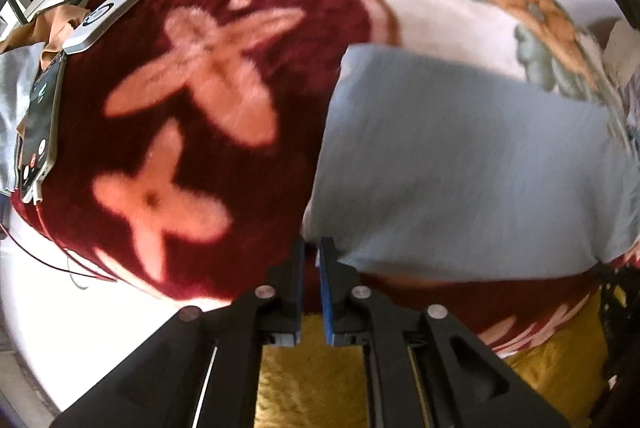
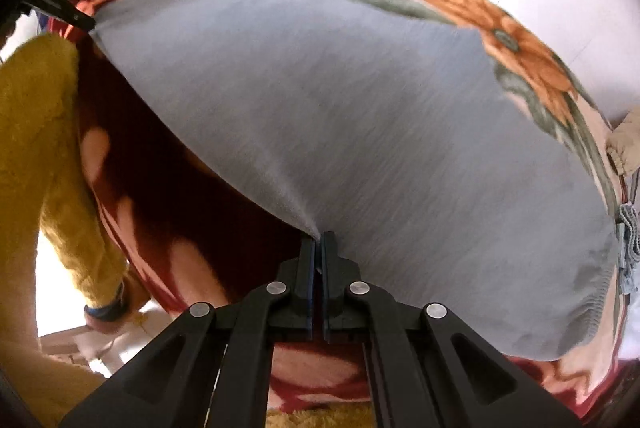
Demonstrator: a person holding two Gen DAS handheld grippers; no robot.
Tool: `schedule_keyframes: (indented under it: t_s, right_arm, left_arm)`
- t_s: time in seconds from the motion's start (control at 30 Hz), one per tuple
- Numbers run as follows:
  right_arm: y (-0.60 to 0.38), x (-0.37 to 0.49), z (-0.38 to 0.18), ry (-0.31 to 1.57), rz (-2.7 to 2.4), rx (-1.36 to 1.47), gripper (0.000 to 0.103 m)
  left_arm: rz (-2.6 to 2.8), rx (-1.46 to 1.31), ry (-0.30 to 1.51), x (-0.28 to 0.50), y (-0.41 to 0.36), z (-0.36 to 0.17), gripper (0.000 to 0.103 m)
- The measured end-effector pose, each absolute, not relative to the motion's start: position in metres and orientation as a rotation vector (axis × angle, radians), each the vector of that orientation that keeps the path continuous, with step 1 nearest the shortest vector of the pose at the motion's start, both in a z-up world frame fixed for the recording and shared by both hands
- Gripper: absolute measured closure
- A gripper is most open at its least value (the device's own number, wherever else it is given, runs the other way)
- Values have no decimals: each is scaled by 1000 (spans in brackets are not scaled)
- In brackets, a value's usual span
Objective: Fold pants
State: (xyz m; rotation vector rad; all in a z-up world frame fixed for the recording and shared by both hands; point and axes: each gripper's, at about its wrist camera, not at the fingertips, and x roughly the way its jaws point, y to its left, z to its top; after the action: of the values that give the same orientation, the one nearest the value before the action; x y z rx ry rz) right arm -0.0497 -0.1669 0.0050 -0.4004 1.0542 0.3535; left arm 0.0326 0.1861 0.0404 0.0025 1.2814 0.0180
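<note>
Left gripper (image 1: pixel 311 248): black two-finger tongs with blue pads, clamped on the near left corner of the pale grey-blue cotton pants (image 1: pixel 472 163). Right gripper (image 2: pixel 318 242): same make, jaws pinched together on a near edge of the same garment (image 2: pixel 320 107), cloth rising to a peak at the tips. Pants: lying spread on a plush dark red blanket with peach flower motifs (image 1: pixel 192 115), cream floral border at the far right; both near points lifted. Progress, as judged: a fold is under way, not laid down; at least this fold and its smoothing remain. Containers: none in view. Sundries, far left: white remote (image 1: pixel 102 21), smartphone (image 1: pixel 40 131).
</note>
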Motion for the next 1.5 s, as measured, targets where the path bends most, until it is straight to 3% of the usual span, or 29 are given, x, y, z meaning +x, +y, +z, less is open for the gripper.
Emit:
schedule_keyframes:
  t_s: [0.13,0.17,0.2,0.23,0.3,0.67,0.97,1.2,1.5]
  right_arm:
    - [-174,-53,27,1052,375,-317,93]
    - [-177,-54,35,1039,394,-277,90]
    - [-182,-54,42,1024,405,-241,83]
    - [-187,-53,49,1005,400,-204,76]
    - [-195,-45,54,984,368,-160,74]
    - [-274,3,14,1094,36,-46,74]
    - [-380,-34,31,1060,-150,178,74]
    - [-429,-30,2,1082,-245,333,79]
    - [-408,-46,30,955,-193,333,78]
  left_arm:
    - [26,-39,1235,27,196,62,78]
    - [9,-57,1213,28,195,70,69]
    - [-8,-73,1186,30,194,80,63]
    - [-23,-80,1165,33,191,86,61]
    - [-69,-87,1122,44,179,96,58]
    - [-78,-99,1181,106,125,37,58]
    - [-41,-11,1186,100,122,48,62]
    - [-289,47,1130,103,19,71,61]
    - [-543,59,1073,110,-125,72,63]
